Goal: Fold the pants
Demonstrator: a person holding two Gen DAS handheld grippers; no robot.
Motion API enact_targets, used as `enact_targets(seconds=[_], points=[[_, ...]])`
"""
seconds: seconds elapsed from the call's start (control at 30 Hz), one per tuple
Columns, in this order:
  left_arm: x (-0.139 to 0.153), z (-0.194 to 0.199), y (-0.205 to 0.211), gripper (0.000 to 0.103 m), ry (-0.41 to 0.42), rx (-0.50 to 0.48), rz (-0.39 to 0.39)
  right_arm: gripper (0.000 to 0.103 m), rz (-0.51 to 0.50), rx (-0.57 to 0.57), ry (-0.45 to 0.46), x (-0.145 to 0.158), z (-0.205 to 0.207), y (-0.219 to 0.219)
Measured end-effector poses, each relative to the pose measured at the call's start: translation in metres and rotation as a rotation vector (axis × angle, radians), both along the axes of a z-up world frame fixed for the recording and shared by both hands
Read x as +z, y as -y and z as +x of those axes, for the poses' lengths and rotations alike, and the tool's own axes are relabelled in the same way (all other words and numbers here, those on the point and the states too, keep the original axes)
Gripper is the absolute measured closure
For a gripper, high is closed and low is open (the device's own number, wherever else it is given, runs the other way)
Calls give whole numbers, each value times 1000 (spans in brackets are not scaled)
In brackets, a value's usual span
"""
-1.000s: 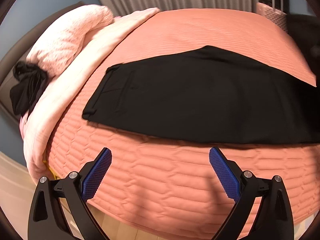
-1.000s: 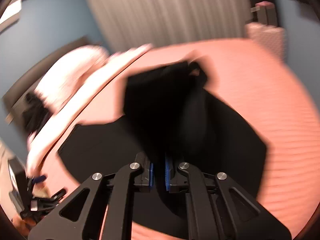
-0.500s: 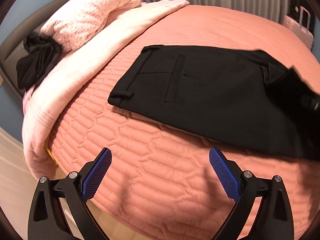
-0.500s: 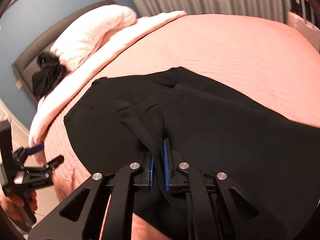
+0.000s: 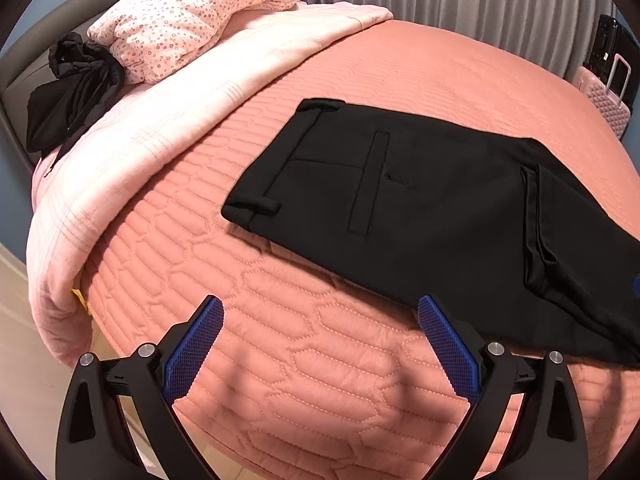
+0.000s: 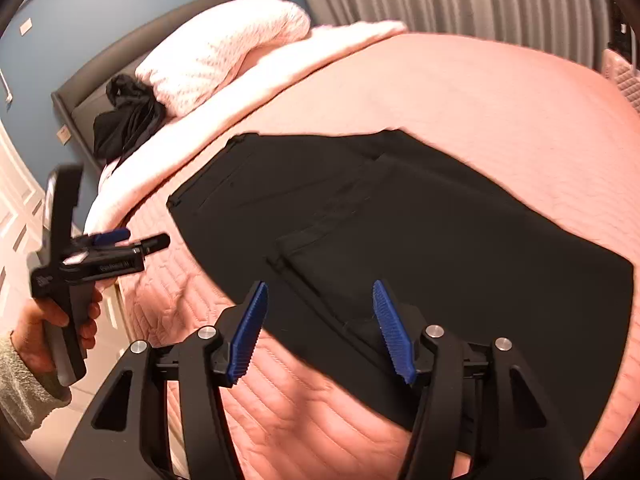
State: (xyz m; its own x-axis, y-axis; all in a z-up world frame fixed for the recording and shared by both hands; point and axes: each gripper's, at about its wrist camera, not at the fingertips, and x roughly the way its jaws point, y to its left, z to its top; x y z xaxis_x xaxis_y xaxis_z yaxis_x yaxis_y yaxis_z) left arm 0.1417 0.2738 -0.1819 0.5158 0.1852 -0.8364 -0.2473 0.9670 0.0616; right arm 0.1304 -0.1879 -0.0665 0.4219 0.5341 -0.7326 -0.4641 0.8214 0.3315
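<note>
Black pants [image 5: 420, 208] lie flat on the pink quilted bed, waistband to the left, with the legs folded back over the upper part; the leg hems [image 5: 536, 232] lie across it at the right. They also show in the right wrist view [image 6: 400, 220]. My left gripper [image 5: 320, 344] is open and empty, above the bed's near edge, short of the pants. It also shows in the right wrist view [image 6: 120, 240], held in a hand. My right gripper [image 6: 320, 328] is open and empty, just above the near edge of the folded pants.
The pink quilted bedspread [image 5: 400, 72] covers the bed. A pale pink blanket [image 5: 160, 136], a floral pillow [image 5: 188, 20] and a bundle of black cloth [image 5: 68, 92] lie at the left by the headboard. A pink suitcase [image 5: 604, 96] stands at the far right by grey curtains.
My right gripper carried the leg ends over onto the upper part of the pants, then opened and let go. My left gripper moved left toward the waistband side, staying open.
</note>
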Motion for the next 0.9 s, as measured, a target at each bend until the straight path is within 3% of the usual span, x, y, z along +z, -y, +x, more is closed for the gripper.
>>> enact_targets(seconds=[0.07, 0.1, 0.13, 0.17, 0.27, 0.3, 0.37, 0.4, 0.5, 0.63, 0.7, 0.9], points=[[-4, 1, 4, 6, -18, 2, -11, 56, -3, -22, -33, -10, 5, 4], [-5, 1, 7, 6, -22, -1, -19, 68, -44, -22, -82, -28, 10, 5], [-4, 1, 10, 6, -20, -5, -23, 70, -180, -14, -121, -48, 14, 0], [-2, 0, 13, 6, -14, -11, -20, 70, -184, -7, -83, -43, 10, -2], [-1, 2, 17, 6, 3, -22, 2, 72, -68, -52, -29, -12, 6, 2], [-4, 5, 13, 6, -9, -5, -7, 72, -118, -52, -18, -15, 7, 0], [-10, 14, -5, 6, -12, 59, -96, 70, -303, -40, -50, -37, 12, -7], [-10, 17, -15, 6, 2, 85, -156, 70, -316, -50, -49, -38, 11, -5], [-16, 27, -57, 6, 69, 189, -383, 70, -132, -127, -78, -11, 6, 11], [-38, 46, -99, 6, 111, 320, -616, 69, -91, -163, -18, 21, -8, 15], [-47, 59, -108, 7, 94, 367, -638, 69, -93, -151, -1, 31, -14, 12], [-52, 95, -113, 7, 115, 369, -619, 69, -133, -108, 13, 44, -32, 3]])
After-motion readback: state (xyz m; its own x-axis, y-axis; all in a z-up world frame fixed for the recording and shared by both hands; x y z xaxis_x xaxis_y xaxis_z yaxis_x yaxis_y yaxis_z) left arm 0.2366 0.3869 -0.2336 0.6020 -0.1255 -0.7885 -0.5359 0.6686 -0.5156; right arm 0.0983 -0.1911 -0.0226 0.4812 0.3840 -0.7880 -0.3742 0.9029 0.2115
